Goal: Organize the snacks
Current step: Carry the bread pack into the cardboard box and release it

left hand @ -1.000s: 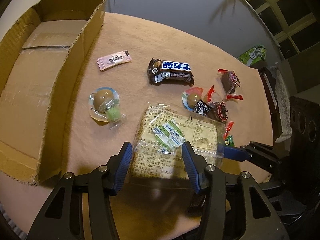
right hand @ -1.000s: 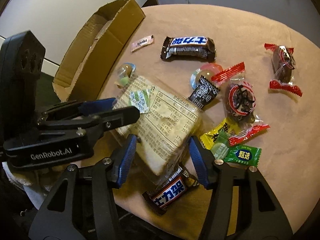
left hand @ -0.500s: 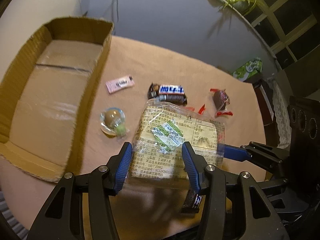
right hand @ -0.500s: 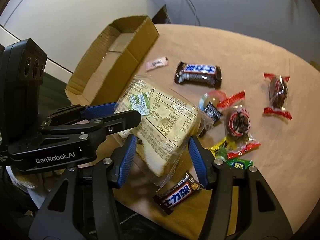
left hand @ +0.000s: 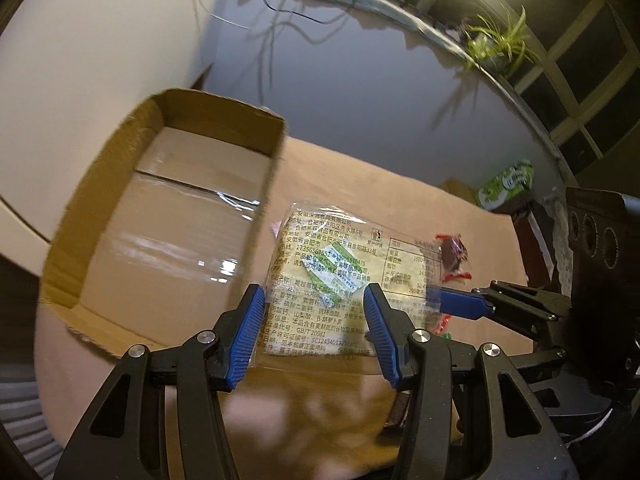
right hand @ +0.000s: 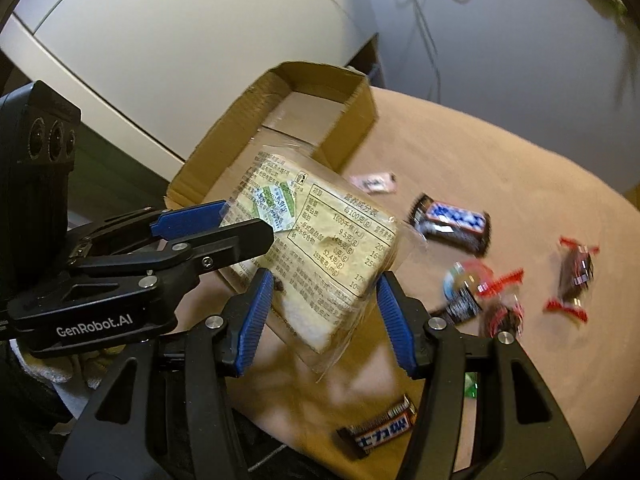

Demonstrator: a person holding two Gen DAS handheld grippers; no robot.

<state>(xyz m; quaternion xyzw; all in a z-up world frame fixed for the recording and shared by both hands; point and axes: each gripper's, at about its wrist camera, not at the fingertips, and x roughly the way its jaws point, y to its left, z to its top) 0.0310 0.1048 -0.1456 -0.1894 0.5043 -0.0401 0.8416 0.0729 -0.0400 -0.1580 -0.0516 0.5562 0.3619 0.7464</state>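
Observation:
A clear-wrapped bread pack (left hand: 332, 280) with printed labels hangs in the air above the table. My left gripper (left hand: 314, 332) and my right gripper (right hand: 324, 312) are both shut on it from adjacent sides. The pack also shows in the right wrist view (right hand: 320, 248), tilted. An open cardboard box (left hand: 160, 220) stands to the left of the pack, its near wall close beside it; it shows behind the pack in the right wrist view (right hand: 304, 120). Its inside shows only the taped bottom.
On the tan tablecloth (right hand: 500, 168) lie a dark chocolate bar (right hand: 452, 222), a pink sachet (right hand: 374, 182), red-wrapped candies (right hand: 574, 276), round toy sweets (right hand: 466, 280) and a second bar (right hand: 380, 432) near the front edge. A green packet (left hand: 508, 182) sits beyond the table.
Both grippers have lifted the bread pack off the table and carried it up and left toward the box. The snacks on the table stay put.

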